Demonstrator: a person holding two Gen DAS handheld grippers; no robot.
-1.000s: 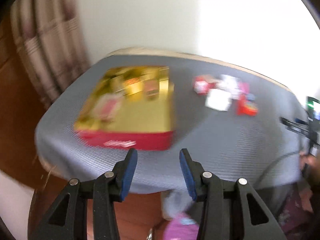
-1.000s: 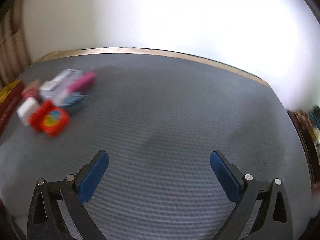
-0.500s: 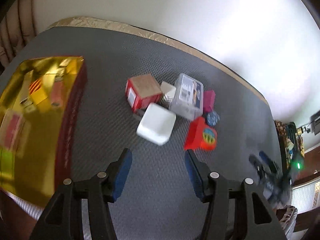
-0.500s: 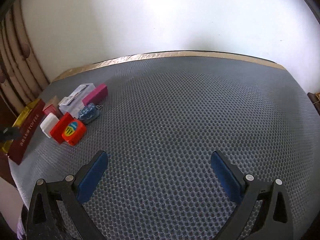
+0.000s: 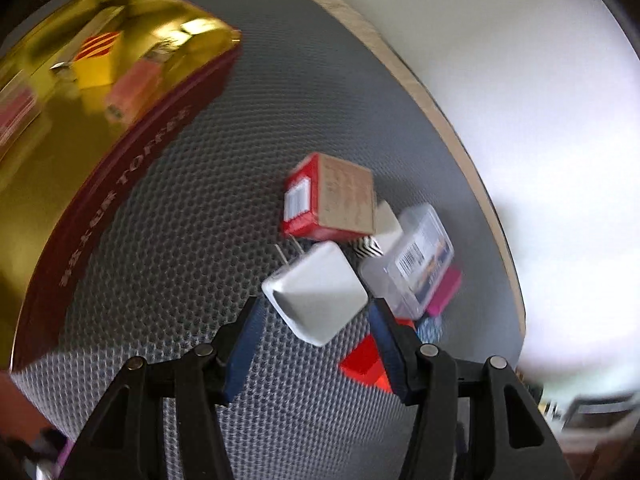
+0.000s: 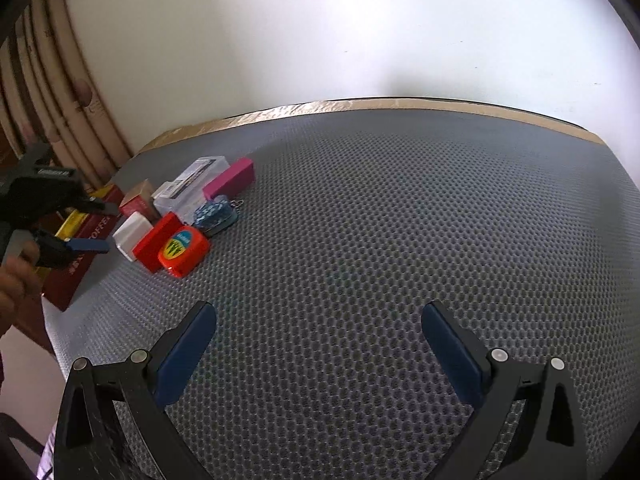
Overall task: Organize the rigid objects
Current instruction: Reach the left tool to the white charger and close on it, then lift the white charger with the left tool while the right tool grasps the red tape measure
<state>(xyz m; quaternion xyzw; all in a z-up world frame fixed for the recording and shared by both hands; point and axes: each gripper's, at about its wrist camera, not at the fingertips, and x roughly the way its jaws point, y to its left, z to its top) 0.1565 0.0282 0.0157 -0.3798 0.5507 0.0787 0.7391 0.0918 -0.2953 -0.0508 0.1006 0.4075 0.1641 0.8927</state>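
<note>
A white plug adapter (image 5: 318,294) lies on the grey mesh mat, just ahead of my open left gripper (image 5: 316,344), between its blue fingertips but not touched. Behind it are a red and brown box (image 5: 330,204), a clear plastic case (image 5: 416,260), a pink box (image 5: 444,292) and a red item (image 5: 366,360). A gold tin with red sides (image 5: 92,120) holds small items at left. In the right wrist view the same pile (image 6: 176,216) sits far left, with my left gripper (image 6: 86,226) beside it. My right gripper (image 6: 318,344) is open and empty over bare mat.
An orange-red tape measure (image 6: 182,250) and a blue keychain (image 6: 216,214) lie at the pile's right. The mat's tan edge (image 6: 360,106) meets a white wall. A curtain (image 6: 60,92) hangs at left. A hand (image 6: 12,280) holds the left gripper.
My left gripper has swung right from the gold tin and moved down close to the white adapter. The right gripper has barely moved and stays open.
</note>
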